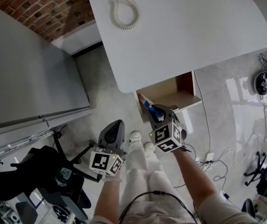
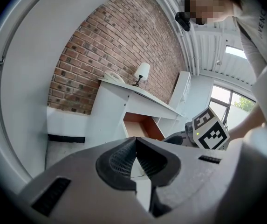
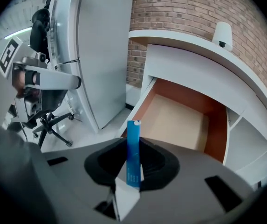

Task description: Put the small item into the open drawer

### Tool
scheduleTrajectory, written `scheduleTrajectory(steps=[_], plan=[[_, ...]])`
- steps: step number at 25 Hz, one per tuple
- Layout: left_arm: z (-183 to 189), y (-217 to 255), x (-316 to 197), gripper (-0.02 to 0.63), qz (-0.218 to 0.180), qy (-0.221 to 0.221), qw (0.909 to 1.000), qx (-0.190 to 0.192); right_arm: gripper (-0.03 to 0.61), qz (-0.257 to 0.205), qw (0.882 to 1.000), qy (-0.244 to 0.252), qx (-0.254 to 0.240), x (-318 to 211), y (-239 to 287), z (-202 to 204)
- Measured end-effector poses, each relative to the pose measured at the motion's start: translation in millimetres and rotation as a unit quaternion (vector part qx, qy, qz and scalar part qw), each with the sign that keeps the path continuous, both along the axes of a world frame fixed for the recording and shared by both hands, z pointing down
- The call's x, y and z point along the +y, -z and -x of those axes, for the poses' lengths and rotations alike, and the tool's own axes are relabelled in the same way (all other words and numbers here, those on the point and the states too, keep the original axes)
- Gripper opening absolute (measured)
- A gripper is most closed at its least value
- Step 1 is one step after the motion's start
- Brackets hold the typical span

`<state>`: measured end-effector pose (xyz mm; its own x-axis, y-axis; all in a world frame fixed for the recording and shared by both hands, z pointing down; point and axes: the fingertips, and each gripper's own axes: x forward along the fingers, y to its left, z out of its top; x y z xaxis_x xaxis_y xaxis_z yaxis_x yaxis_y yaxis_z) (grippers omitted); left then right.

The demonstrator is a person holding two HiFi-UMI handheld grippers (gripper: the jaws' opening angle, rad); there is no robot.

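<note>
Right gripper [image 3: 133, 142] holds blue tube [image 3: 133, 158] pointing toward drawer [image 3: 177, 120].

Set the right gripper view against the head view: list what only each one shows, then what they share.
Only the right gripper view: the fingers of the right gripper pressed on the upright blue packet, and a white lamp on the desk.
Only the head view: the coiled cord on the desk top, the right gripper's marker cube, and the floor cables.
Both: the open drawer, the packet, the left gripper and the brick wall.
</note>
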<state>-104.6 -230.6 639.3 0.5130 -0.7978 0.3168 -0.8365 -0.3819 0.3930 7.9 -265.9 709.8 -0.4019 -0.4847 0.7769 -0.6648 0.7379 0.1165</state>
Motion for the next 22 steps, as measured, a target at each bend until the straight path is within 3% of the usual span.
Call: scheduleTrajectory(steps=[13, 22], plan=[[5, -10, 7, 0.005, 0.012, 0.001, 0.9999, 0.006, 0.092, 0.006, 1.0, 0.009, 0.014, -2, -11, 8], [7, -12, 13, 0.005, 0.016, 0.002, 0.9998, 0.008, 0.124, 0.008, 1.0, -0.007, -0.004, 3, -10, 8]])
